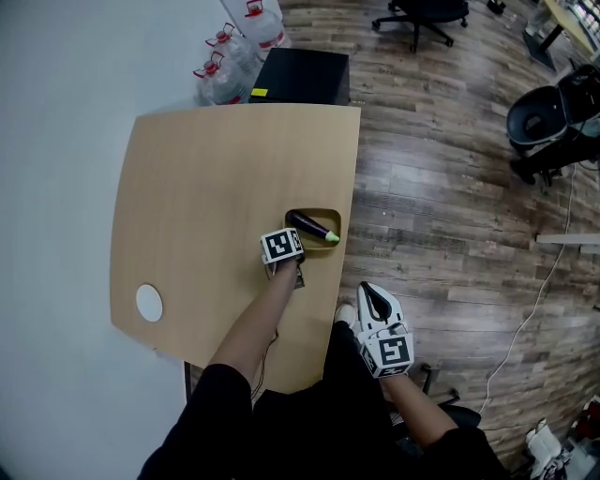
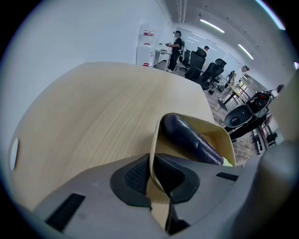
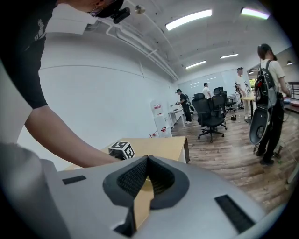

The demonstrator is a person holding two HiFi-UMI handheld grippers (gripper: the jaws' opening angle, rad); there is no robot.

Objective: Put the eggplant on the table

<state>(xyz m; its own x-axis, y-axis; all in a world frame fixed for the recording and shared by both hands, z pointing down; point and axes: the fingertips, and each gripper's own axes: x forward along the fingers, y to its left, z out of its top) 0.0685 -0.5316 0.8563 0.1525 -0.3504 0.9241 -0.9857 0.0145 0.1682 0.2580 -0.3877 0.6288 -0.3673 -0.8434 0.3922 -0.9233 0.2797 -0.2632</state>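
Observation:
A dark purple eggplant [image 1: 312, 227] [image 2: 191, 137] with a green stem end lies in a shallow yellow bowl [image 1: 330, 217] [image 2: 224, 135] near the right edge of the light wooden table [image 1: 206, 187] [image 2: 103, 107]. My left gripper [image 1: 296, 259] [image 2: 152, 161] points steeply down and is shut on the bowl's near rim, which runs between its pads. My right gripper [image 1: 373, 295] [image 3: 147, 161] hangs off the table's right edge, near my body. It is shut with nothing held. Beyond its jaws I see the left arm and marker cube [image 3: 122, 150].
A white round disc [image 1: 149, 302] lies at the table's near left. Water bottles [image 1: 234, 56] and a black box [image 1: 302, 75] stand behind the far edge. Office chairs [image 1: 422, 14] and a cable are on the wood floor to the right. People stand far off.

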